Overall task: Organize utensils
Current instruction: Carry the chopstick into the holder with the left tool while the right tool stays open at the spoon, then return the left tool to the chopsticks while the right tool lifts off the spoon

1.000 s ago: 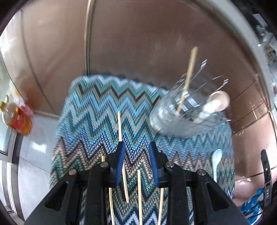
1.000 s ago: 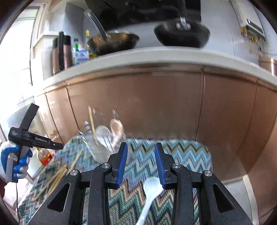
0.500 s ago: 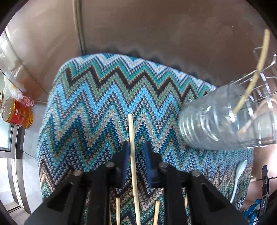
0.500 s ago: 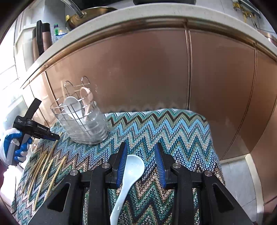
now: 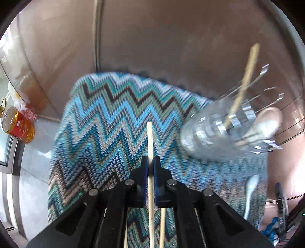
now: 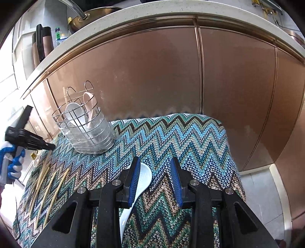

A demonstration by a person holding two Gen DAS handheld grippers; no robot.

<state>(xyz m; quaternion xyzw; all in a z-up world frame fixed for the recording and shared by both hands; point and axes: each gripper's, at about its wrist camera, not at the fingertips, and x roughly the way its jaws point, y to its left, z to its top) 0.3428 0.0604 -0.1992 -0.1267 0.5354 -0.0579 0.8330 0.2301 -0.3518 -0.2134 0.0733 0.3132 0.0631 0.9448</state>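
My left gripper (image 5: 150, 165) is shut on a wooden chopstick (image 5: 150, 145) and holds it above the zigzag cloth (image 5: 106, 122). The wire utensil holder (image 5: 234, 129) is to its right, blurred, with a chopstick and spoons in it. In the right wrist view the holder (image 6: 85, 127) stands at the cloth's far left with a white spoon (image 6: 74, 114) and a pink spoon (image 6: 89, 108) inside. My right gripper (image 6: 154, 179) is open, and a white spoon (image 6: 139, 183) lies on the cloth under its left finger. Several chopsticks (image 6: 47, 188) lie on the cloth at the left.
Copper cabinet doors (image 6: 152, 72) stand close behind the cloth-covered surface, under a white counter (image 6: 133, 17) with pans. A red-labelled oil bottle (image 5: 17, 126) stands on the floor at the left. A white spoon (image 5: 250, 190) lies near the cloth's right edge.
My left gripper has closed on one chopstick and lifted it off the cloth. My right gripper has moved lower over the white spoon, its jaws still open.
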